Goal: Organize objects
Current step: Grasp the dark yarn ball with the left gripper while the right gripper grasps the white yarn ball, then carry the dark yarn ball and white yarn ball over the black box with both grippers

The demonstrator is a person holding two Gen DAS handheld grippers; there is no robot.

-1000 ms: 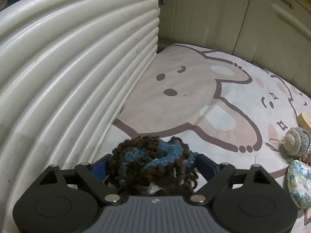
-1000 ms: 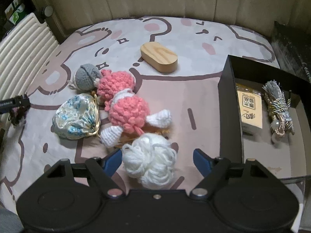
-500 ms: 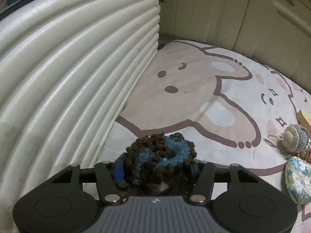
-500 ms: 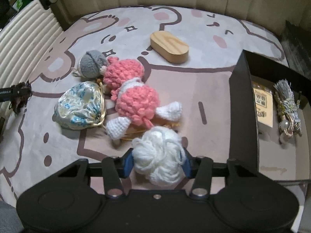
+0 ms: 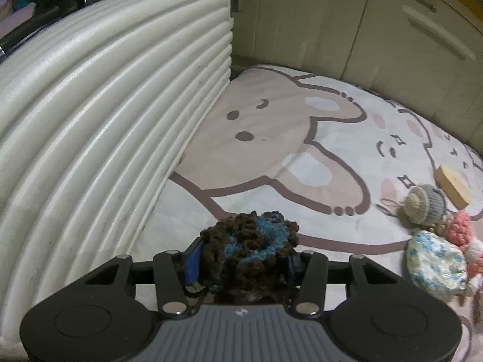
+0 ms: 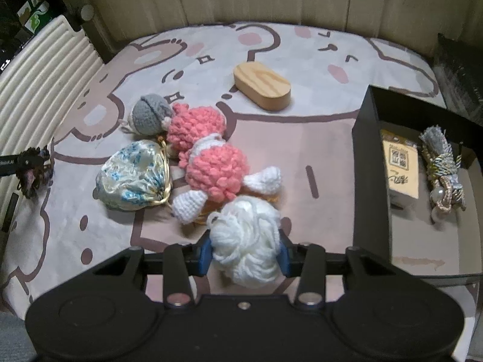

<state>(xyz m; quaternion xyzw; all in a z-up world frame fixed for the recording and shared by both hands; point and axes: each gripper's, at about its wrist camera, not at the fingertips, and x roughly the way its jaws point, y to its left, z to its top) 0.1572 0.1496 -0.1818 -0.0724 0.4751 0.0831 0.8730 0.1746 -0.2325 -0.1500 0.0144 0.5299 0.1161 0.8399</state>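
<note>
the white yarn ball (image 6: 246,238) sits pinched between the right gripper (image 6: 245,255) pads, just ahead of its body; it looks light, squashy and loose-stranded, best squeezed across its middle. the left gripper (image 5: 241,259) clamps a brown-and-blue crocheted scrunchie (image 5: 249,247), equally soft. right of the right gripper stands the stiff black box (image 6: 369,163); ahead lie a knobbly pink knitted doll (image 6: 211,157) and a silky pouch (image 6: 135,178).

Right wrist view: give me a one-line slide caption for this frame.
Right gripper shut on a white yarn ball over the cartoon mat, beside a pink crochet doll and open black box.
</note>
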